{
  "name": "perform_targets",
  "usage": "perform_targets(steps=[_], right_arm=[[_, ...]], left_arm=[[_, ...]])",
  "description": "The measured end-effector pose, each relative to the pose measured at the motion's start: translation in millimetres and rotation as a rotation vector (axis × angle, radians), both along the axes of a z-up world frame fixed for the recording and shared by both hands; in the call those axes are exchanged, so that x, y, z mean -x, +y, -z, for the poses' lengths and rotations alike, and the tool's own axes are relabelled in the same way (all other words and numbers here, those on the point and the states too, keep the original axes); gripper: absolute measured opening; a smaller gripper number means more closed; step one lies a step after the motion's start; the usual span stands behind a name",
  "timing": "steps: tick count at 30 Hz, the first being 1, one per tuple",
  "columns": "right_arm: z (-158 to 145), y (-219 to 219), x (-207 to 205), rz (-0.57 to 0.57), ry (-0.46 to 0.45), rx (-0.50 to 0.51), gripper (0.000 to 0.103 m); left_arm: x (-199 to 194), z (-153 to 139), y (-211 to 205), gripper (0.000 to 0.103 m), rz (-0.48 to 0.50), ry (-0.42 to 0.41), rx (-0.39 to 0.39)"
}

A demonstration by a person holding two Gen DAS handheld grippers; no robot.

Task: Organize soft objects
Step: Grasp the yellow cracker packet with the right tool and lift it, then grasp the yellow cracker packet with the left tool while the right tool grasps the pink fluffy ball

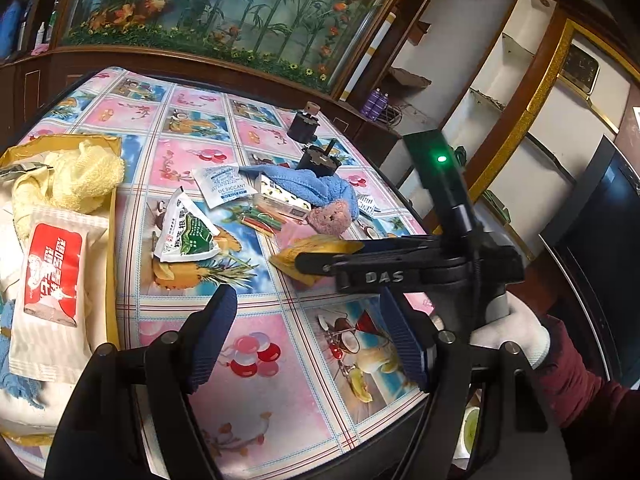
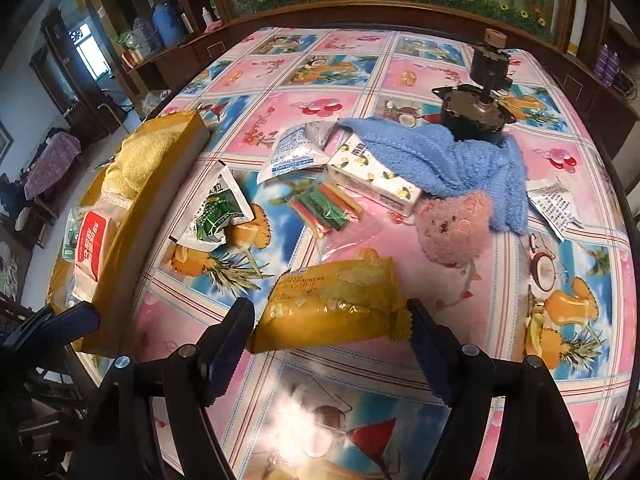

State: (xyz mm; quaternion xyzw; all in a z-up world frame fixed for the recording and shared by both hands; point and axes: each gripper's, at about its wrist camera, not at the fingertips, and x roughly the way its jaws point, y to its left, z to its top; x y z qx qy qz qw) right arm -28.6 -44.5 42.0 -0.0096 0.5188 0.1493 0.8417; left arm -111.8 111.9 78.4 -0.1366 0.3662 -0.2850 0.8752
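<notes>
Two tools are over the bench, which wears a glossy fruit-print cloth. The right tool has its fingers spread wide on either side of a yellow cracker packet; the packet lies flat between them, and I cannot tell whether the pads touch it. A white-gloved hand with a dark red sleeve grips that tool's handle. The left tool hovers with fingers apart over bare cloth, pinching nothing.

Beyond the packet, near the middle of the bench, lies a pink plush bear, its top tucked under a rumpled blue towel. A dark motor-like part stands on the towel's far edge, a second one behind it. A small lemon-print box leans against the towel, with a clear bag of coloured sticks, a white desiccant sachet and a green-and-white sachet scattered to its left.

At the left edge sits a yellow box holding a pale yellow knitted cloth and a red-labelled wipes pack.
</notes>
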Motion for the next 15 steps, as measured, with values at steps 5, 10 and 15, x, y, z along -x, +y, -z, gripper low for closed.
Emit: perform_targets(steps=[5, 10, 15], right_arm=[[-11.9, -37.1, 7.7, 0.063, -0.028, -0.034, 0.078], [-34.0, -79.7, 9.3, 0.122, -0.052, -0.045, 0.079], [-93.9, -114.4, 8.8, 0.152, -0.157, 0.015, 0.079]], left_arm=[[6.6, -7.6, -9.6, 0.074, 0.013, -0.008, -0.013], [8.5, -28.5, -13.0, 0.074, 0.019, -0.025, -0.011], [9.1, -73.2, -0.7, 0.074, 0.007, -0.088, 0.005]])
